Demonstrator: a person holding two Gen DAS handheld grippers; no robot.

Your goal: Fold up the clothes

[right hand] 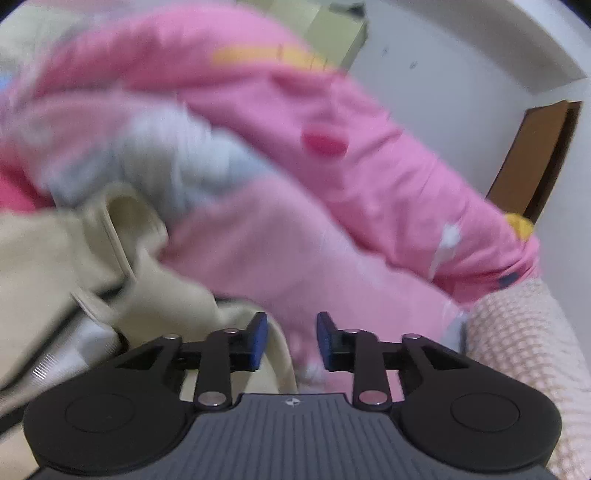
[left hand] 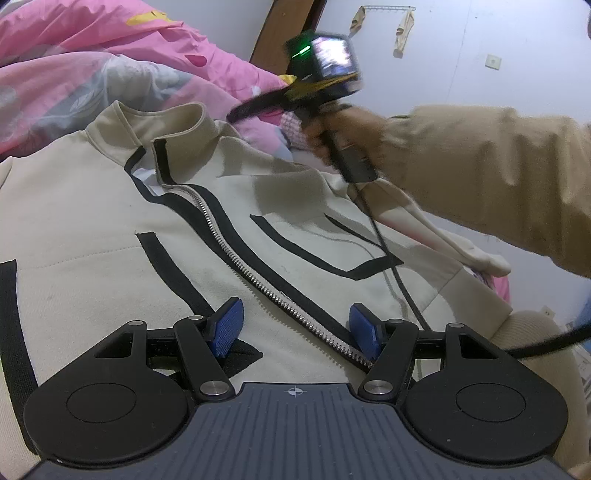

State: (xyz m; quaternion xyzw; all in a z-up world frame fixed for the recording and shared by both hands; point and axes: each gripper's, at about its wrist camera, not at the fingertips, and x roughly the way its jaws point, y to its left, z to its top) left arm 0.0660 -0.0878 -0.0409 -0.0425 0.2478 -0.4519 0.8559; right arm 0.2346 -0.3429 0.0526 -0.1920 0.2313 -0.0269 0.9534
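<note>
Fingers point(left hand: 229, 325) of L gripper point(left hand: 297, 328) spread wide, empty, over zip point(left hand: 236, 258) of cream jacket point(left hand: 92, 221); jacket lies front-up on bed, collar toward pink quilt point(left hand: 92, 55); R gripper point(right hand: 291, 339) fingers apart, nothing between, above collar edge, view blurred.

Soft, even indoor light; right wrist view motion-blurred, both views bowed at the edges.

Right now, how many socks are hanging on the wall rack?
2. One beige fabric sock hangs at the left end of the white wall rack; the other beige sock hangs toward its right end. None is visible elsewhere on it, though they are small and distant.
</note>
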